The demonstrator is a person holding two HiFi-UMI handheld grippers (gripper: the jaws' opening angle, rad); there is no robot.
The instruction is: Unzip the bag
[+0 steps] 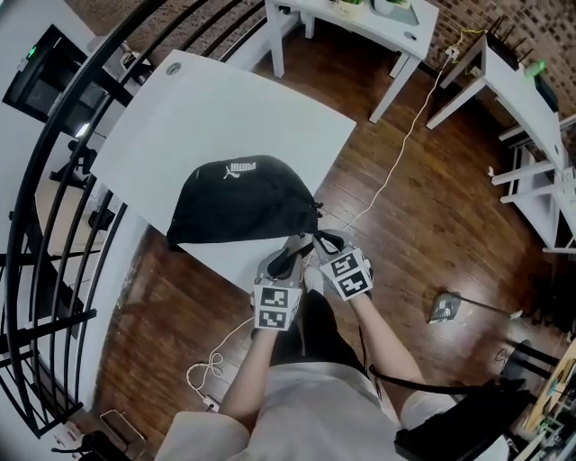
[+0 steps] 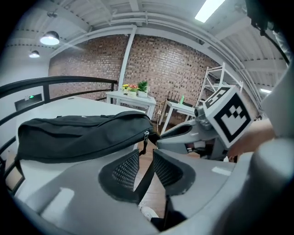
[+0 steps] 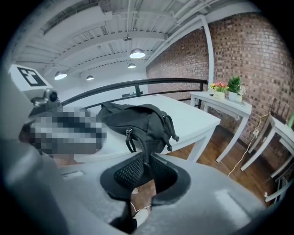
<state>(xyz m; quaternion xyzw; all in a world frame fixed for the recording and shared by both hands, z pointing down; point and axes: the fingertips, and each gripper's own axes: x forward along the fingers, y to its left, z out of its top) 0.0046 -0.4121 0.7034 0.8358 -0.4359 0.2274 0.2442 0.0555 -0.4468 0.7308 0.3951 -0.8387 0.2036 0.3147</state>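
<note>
A black bag (image 1: 238, 203) lies on the white table (image 1: 225, 117), near its front edge. Both grippers sit side by side at the bag's near right corner. My left gripper (image 1: 290, 257) is open: in the left gripper view a black strap (image 2: 146, 176) runs slanting through the gap between its pads (image 2: 124, 170) without being pinched. A zip pull (image 2: 146, 137) hangs at the bag's end just beyond. My right gripper (image 3: 148, 160) is shut on a strap (image 3: 146, 149) that comes down from the bag (image 3: 138, 121). Another zip pull (image 3: 129, 138) dangles to its left.
A black railing (image 1: 54, 234) curves along the left. White tables (image 1: 360, 22) and a white rack (image 1: 531, 117) stand at the back and right on the wooden floor. A white cable (image 1: 396, 153) runs across the floor, and a small dark thing (image 1: 445, 308) lies to the right.
</note>
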